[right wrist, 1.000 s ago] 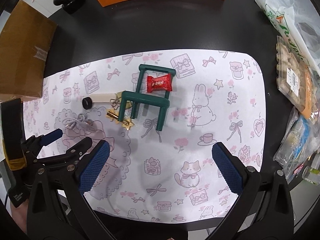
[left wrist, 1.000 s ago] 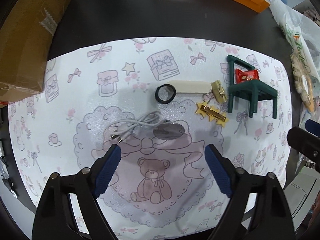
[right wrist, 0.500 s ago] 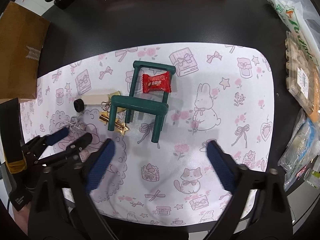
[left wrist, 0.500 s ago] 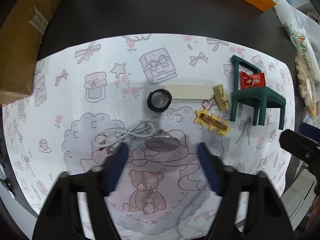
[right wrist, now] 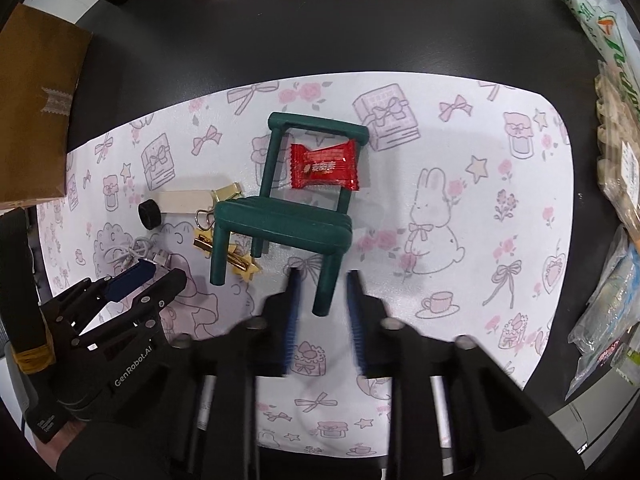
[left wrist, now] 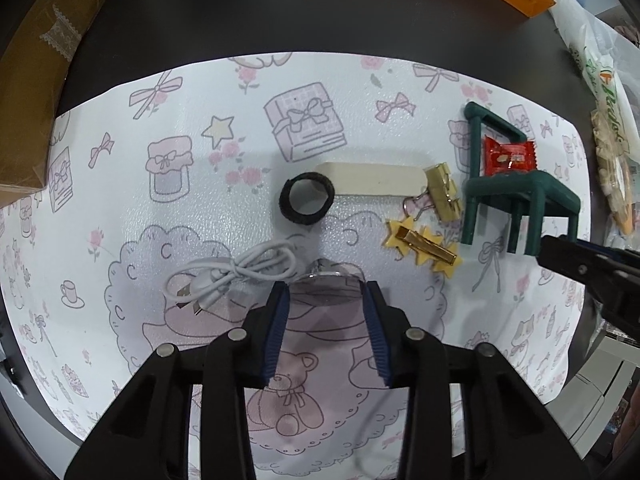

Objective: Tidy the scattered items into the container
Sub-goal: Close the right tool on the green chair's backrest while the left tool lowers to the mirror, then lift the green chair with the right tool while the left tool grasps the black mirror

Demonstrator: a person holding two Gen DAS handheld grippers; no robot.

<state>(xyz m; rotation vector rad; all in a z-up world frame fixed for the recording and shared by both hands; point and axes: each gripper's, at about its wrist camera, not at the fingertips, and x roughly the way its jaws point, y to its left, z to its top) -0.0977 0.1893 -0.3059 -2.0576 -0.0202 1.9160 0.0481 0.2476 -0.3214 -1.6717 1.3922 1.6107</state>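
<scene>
Nothing looked tidied yet: cable [left wrist: 236, 276], ring [left wrist: 306, 204], clips [left wrist: 426, 245] and chair [right wrist: 288, 216] all lay on the mat [left wrist: 120, 208]. Left gripper [left wrist: 326, 320] fingers straddled a clear disc [left wrist: 330, 280]; right gripper [right wrist: 323, 312] fingers flanked a chair leg, neither gripping.

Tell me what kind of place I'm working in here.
Probably a home or hobby desk: a dark tabletop under a cartoon-print mat, a cardboard box, snack bags, and small clutter like a white cable.

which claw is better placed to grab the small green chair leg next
Right. The right claw has its blue fingers either side of the small green plastic chair's front leg; the left claw is over the clear glass piece.
</scene>
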